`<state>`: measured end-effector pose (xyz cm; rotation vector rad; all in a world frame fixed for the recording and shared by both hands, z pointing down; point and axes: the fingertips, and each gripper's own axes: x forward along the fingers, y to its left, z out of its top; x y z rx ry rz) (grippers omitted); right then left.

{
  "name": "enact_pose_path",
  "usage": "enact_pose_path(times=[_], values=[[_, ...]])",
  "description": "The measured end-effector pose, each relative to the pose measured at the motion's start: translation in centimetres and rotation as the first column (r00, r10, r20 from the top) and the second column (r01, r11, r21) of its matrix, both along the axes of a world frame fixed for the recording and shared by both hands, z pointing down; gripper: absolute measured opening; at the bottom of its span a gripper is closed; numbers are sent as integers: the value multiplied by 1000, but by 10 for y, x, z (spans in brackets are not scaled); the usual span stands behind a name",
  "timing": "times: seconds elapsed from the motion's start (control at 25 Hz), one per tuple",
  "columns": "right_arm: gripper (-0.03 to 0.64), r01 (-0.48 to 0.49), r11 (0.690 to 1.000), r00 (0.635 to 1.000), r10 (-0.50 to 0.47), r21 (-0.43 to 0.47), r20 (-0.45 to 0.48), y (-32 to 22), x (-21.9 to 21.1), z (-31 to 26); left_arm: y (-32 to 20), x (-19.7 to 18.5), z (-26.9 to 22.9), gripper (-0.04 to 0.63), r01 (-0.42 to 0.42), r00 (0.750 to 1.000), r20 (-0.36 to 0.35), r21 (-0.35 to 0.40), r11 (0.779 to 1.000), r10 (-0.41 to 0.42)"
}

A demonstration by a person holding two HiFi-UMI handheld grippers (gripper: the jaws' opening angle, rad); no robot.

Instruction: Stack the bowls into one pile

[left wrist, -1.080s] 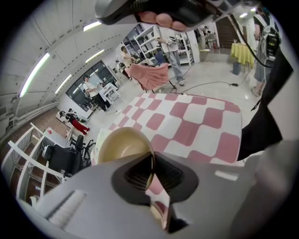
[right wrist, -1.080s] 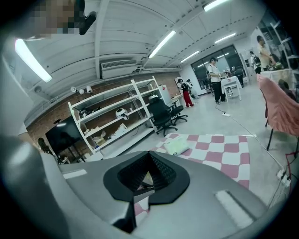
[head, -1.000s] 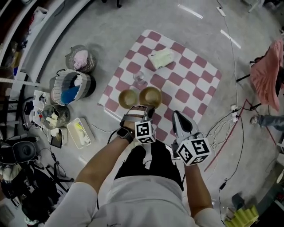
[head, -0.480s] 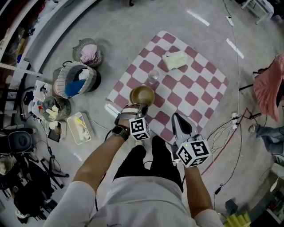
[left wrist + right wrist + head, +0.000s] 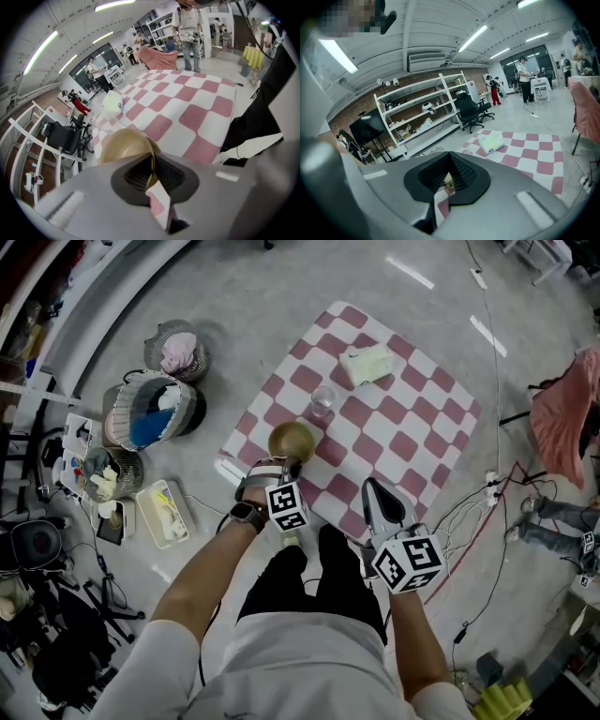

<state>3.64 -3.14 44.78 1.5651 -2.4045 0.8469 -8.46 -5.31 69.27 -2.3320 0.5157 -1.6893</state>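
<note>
My left hand-held gripper (image 5: 285, 468) is clamped on the near rim of the gold bowl (image 5: 292, 439). The bowl lies straight ahead of it, on the near-left corner of the checked cloth (image 5: 412, 427). My right hand-held gripper (image 5: 371, 487) has its jaws together on nothing and hangs apart to the right. Only one bowl outline shows, so the bowls are probably nested. I can read no print.

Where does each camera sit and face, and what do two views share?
Head view: on the person's head, facing down at the checked cloth; forearms, left hand-held gripper, right hand-held gripper show.
Left gripper view: rides the left one, facing along jaws shut on the golden bowl.
Right gripper view: rides the right one, facing along shut jaws toward shelves.
Both gripper views share the pale packet.
</note>
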Motion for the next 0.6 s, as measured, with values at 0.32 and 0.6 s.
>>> enact_pose_path(times=[0.32, 0.6], values=[[11, -17, 1000, 1000, 17, -10, -2, -1, 4, 4, 1, 1, 13, 21, -16, 1000, 18, -70, 997, 18], [11, -5, 1000, 1000, 5, 0, 2, -1, -1, 0, 8, 3, 3, 60, 11, 1000, -18, -92, 996, -13]])
